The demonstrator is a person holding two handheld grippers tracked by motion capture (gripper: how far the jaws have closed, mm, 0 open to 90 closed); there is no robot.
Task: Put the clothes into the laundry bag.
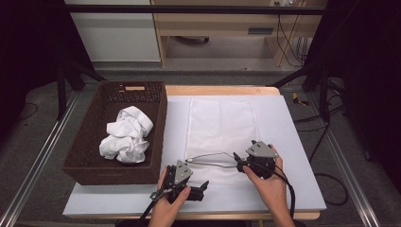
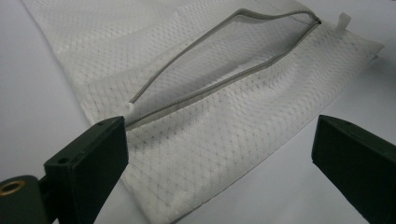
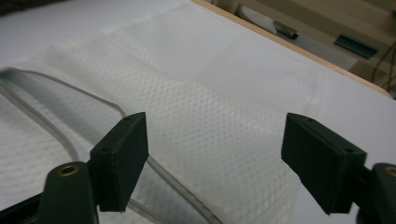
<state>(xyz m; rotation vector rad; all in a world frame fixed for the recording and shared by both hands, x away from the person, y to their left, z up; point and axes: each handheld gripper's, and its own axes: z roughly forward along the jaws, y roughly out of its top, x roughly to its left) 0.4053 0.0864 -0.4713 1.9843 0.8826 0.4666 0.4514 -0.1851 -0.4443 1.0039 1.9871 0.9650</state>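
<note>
A: What are the two tools like?
B: The left gripper (image 1: 191,185) and the right gripper (image 1: 241,160) are black, each topped with a grey three-cornered plate dotted with screws. Black cables trail from both toward the bottom of the frame.
A: And the fingers (image 2: 88,158)?
B: Blocky, dark, with small screw holes and a brass-coloured bushing near the base. Bare hands, no sleeves visible.

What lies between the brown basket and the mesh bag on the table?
In the high view, a bare strip of white table cover separates the basket from the mesh bag; nothing rests on it.
</note>
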